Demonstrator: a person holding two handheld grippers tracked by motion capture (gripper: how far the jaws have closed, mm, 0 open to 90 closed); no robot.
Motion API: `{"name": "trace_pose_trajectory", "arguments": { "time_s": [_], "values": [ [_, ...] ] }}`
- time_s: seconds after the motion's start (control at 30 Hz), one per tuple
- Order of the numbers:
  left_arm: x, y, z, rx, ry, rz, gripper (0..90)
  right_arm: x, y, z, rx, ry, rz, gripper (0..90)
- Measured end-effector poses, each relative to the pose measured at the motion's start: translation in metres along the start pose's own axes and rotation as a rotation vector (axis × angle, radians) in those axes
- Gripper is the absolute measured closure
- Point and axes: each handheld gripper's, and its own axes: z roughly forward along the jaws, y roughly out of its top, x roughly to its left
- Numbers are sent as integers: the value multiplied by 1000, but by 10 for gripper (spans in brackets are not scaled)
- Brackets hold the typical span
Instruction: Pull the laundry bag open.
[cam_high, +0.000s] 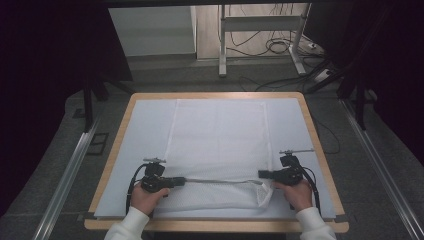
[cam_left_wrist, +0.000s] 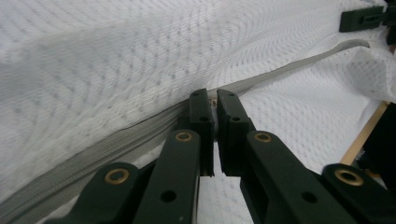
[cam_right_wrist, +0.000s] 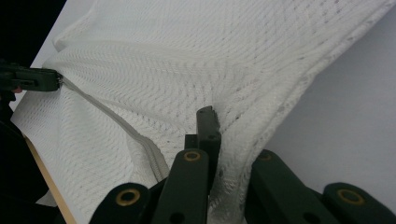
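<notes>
White mesh laundry bag (cam_high: 217, 145) lies flat on the tabletop (cam_high: 300, 120). Left tool (cam_high: 181, 181), at 7 o'clock, is clamped on its grey zipper (cam_high: 220, 181); right tool (cam_high: 263, 174), at 5 o'clock, pinches the mesh.

No readable text, label, brand, number or sign is showing anywhere on the white mesh bag (cam_high: 220, 145), its zipper (cam_left_wrist: 140, 135), or the table (cam_high: 215, 96).

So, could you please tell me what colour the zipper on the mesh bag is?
The zipper is light grey against the white mesh bag, clearest in the left gripper view.
</notes>
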Motion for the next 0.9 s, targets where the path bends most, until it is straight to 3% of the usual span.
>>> {"name": "trace_pose_trajectory", "arguments": {
  "time_s": [0.9],
  "values": [
    [23, -14, -30, -47, 18, -47, 868, -1, 0, 0, 0, -7, -8, 889]
  ]
}}
